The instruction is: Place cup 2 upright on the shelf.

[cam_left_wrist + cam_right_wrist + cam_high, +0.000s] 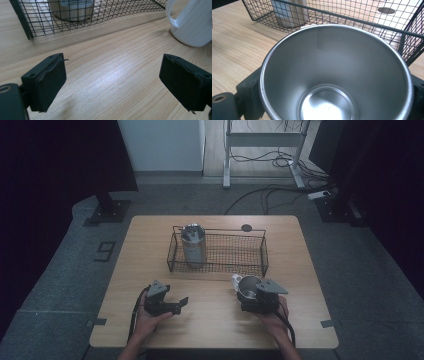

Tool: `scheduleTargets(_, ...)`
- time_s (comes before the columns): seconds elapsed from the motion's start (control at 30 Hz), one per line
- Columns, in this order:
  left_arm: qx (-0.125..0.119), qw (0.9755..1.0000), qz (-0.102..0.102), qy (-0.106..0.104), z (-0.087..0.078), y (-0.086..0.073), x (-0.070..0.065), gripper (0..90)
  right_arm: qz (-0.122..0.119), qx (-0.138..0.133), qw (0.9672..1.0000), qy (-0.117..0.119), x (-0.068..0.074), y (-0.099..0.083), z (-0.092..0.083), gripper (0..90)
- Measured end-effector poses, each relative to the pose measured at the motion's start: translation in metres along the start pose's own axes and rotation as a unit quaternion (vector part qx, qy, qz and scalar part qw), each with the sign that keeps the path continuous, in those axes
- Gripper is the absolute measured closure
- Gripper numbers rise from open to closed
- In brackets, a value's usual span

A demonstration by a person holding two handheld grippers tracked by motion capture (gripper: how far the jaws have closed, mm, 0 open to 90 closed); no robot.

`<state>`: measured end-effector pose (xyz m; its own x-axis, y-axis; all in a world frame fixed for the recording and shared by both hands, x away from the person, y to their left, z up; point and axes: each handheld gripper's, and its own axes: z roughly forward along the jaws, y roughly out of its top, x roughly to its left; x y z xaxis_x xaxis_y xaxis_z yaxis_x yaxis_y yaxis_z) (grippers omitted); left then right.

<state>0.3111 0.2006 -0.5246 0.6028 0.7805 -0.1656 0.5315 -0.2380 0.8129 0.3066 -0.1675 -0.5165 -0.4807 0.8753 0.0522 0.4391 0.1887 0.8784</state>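
On the counter (210, 295), before the basket (218, 251).
Right hand-held gripper (252, 296) jaws flank the mug (246, 286), grip unclear; left hand-held gripper (175, 305) gapes empty.

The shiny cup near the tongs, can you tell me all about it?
The cup looks like white-coated metal outside, with a handle, and bare silvery metal inside. It is empty, mouth open toward the camera on the right tongs, whose jaws sit on either side of it. It is on the wooden table, just in front of the wire basket.
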Motion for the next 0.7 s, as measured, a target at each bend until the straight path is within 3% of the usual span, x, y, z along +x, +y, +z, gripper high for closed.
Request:
scheduleTargets(0.37, 0.000, 1.0000, 0.003, 0.005, 0.001, -0.001, -0.001, 8.7, -0.004, 0.001, 1.0000, 0.004, 0.000, 0.001, -0.002, 6.4)
scheduleTargets(0.7, 0.005, 1.0000, 0.000, 0.005, -0.001, -0.002, 0.000, 9.6, -0.017, -0.017, 0.9994, 0.027, 0.002, 0.013, -0.017, 6.4)
